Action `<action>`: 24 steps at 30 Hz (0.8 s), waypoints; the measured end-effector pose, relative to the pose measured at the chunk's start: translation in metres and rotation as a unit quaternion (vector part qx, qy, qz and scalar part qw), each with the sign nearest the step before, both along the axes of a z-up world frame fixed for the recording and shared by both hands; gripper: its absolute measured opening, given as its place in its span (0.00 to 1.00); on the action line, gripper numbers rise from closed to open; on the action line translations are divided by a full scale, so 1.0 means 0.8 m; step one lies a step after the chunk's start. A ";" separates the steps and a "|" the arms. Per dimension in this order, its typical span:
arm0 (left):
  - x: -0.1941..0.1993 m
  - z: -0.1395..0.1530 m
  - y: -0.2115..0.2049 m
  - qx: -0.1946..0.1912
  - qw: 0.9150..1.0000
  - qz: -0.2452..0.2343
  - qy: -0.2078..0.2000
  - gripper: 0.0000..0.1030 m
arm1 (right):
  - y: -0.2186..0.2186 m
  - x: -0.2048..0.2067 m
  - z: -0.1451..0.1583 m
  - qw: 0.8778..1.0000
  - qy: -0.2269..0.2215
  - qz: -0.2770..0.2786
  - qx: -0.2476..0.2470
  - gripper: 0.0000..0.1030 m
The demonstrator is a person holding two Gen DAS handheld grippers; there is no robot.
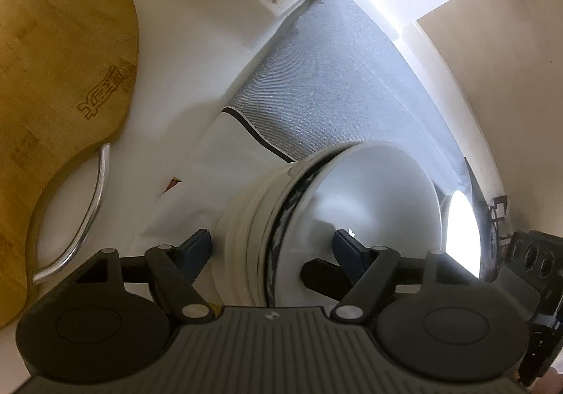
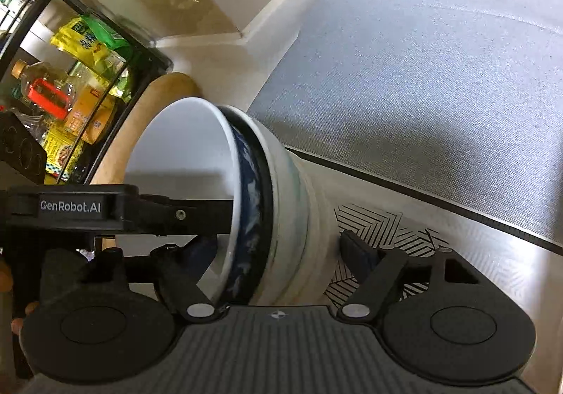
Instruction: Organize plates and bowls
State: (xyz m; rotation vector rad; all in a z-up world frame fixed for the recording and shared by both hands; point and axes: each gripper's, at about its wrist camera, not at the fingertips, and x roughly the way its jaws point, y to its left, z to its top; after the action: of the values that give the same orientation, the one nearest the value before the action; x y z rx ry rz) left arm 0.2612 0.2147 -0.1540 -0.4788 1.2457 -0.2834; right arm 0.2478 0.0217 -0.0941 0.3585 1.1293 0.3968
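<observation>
The left tongs [image 1: 274,246] are wide open and straddle the rim of a stack of bowls [image 1: 316,228]: one finger is outside the wall, the other is inside the top bowl, and neither clearly presses on it. The right tongs [image 2: 278,249] are open in the same way around the opposite side of the stack [image 2: 267,218], one finger inside and one outside. The top bowl [image 2: 246,204] has a dark blue band with white marks and sits nested in paler bowls. The stack stands on a white mat [image 2: 369,204] on the surface, beside a grey mat [image 2: 422,77]. A wooden board [image 1: 59,77] with a metal handle lies to one side, and a rack [image 2: 70,84] with bottles and packets is behind it. To do this step well, I think both tongs should close on the rim at the same depth and then lift evenly, because a one-sided pull could tilt the nested bowls and make them slide.
</observation>
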 end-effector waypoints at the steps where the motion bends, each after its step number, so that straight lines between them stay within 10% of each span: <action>1: 0.000 -0.001 0.001 -0.003 1.000 0.002 0.000 0.77 | -0.003 -0.001 0.000 1.000 -0.003 0.002 0.003 0.75; 24: 0.003 0.009 -0.015 -0.042 0.998 0.003 -0.037 0.72 | -0.015 -0.002 0.026 0.998 -0.011 -0.037 -0.048 0.70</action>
State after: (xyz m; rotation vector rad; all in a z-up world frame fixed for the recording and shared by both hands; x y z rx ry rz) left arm 0.2636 0.2029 -0.1466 -0.5384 1.1638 -0.3468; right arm 0.2465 0.0094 -0.0730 0.3105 1.1054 0.2790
